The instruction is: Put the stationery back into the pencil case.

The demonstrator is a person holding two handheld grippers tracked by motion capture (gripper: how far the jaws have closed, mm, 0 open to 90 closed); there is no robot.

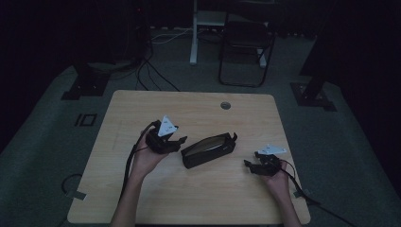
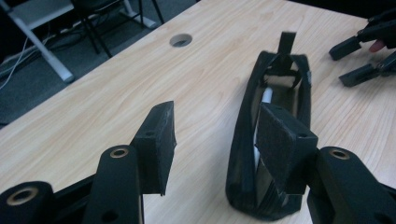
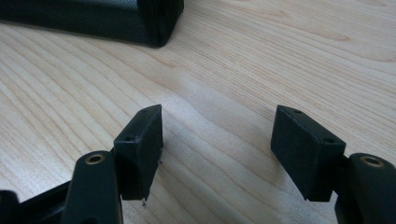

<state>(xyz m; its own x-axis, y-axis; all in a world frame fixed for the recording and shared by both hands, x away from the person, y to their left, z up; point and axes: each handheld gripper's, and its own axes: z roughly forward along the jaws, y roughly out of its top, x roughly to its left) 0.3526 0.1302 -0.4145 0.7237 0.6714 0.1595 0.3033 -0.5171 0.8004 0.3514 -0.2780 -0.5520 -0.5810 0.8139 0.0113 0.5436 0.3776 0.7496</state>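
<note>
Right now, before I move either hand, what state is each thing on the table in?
Black pouch: lying on its side on the table, unzipped, mouth gaping; something pale shows inside, too hidden to name.
Left gripper: jaws open, just off the pouch's near end, gripping nothing.
Right gripper: jaws open, low over bare wood, apart from the pouch, holding nothing.
</note>
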